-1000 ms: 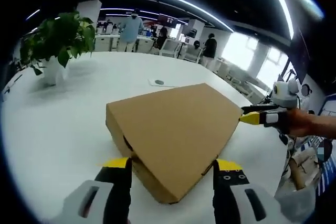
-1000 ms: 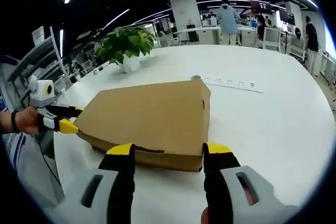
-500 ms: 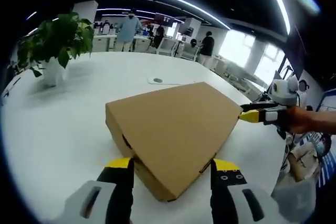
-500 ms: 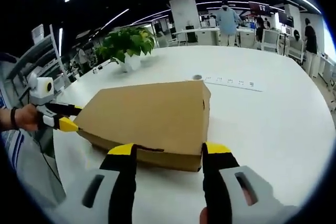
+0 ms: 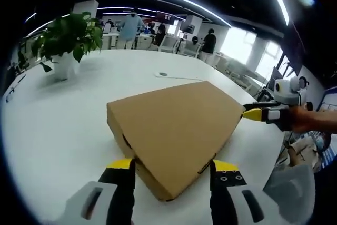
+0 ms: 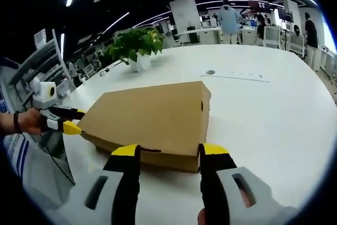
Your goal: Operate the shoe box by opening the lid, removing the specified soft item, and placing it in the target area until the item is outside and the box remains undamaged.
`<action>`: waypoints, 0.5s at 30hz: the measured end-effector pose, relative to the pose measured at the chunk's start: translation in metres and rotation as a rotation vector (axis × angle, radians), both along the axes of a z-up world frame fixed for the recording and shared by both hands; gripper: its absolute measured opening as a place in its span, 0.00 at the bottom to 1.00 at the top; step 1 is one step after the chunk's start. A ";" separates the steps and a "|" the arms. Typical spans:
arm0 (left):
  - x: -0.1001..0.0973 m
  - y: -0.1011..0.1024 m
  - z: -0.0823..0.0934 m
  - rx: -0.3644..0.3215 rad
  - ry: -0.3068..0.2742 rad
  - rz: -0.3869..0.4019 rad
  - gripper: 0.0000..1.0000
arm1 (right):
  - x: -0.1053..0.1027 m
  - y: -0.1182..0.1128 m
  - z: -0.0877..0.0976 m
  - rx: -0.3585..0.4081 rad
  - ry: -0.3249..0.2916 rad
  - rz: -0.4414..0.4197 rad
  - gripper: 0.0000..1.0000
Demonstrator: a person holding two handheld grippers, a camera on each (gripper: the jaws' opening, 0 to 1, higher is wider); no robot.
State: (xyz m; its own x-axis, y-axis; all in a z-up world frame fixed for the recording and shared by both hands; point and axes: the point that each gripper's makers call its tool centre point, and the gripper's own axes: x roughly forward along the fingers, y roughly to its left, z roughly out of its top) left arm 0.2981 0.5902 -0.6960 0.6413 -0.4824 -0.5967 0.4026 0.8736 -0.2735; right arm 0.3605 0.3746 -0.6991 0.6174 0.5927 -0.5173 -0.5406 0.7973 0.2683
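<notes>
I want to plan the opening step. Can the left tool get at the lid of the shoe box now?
Probably yes. The left tool is open with a box corner between its jaws, and nothing lies between them. The lid is closed.

black fingers (image 5: pixel 122 196) with yellow tips, grey gripper bodies.

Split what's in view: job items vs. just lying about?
Job:
- shoe box, lid shut
- left claw, open, at a box corner
- right claw, open, at the opposite end

Lying about:
- potted plant
- flat white strip on the white table
- people in the background
</notes>
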 end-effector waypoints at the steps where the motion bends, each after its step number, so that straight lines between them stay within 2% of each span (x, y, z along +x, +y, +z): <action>1: -0.005 0.003 0.000 0.001 0.002 0.004 0.57 | -0.004 0.003 0.000 0.006 0.000 0.001 0.40; 7: -0.021 0.014 -0.001 0.003 0.004 0.022 0.57 | -0.015 0.011 -0.001 0.032 0.008 -0.005 0.36; 15: -0.022 0.016 -0.001 0.002 -0.001 0.034 0.57 | -0.016 0.014 -0.001 0.024 0.008 0.011 0.37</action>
State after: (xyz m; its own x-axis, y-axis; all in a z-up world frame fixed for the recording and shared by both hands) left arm 0.2759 0.6066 -0.6973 0.6578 -0.4595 -0.5967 0.3732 0.8871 -0.2717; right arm 0.3440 0.3884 -0.7000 0.6068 0.6114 -0.5080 -0.5466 0.7849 0.2917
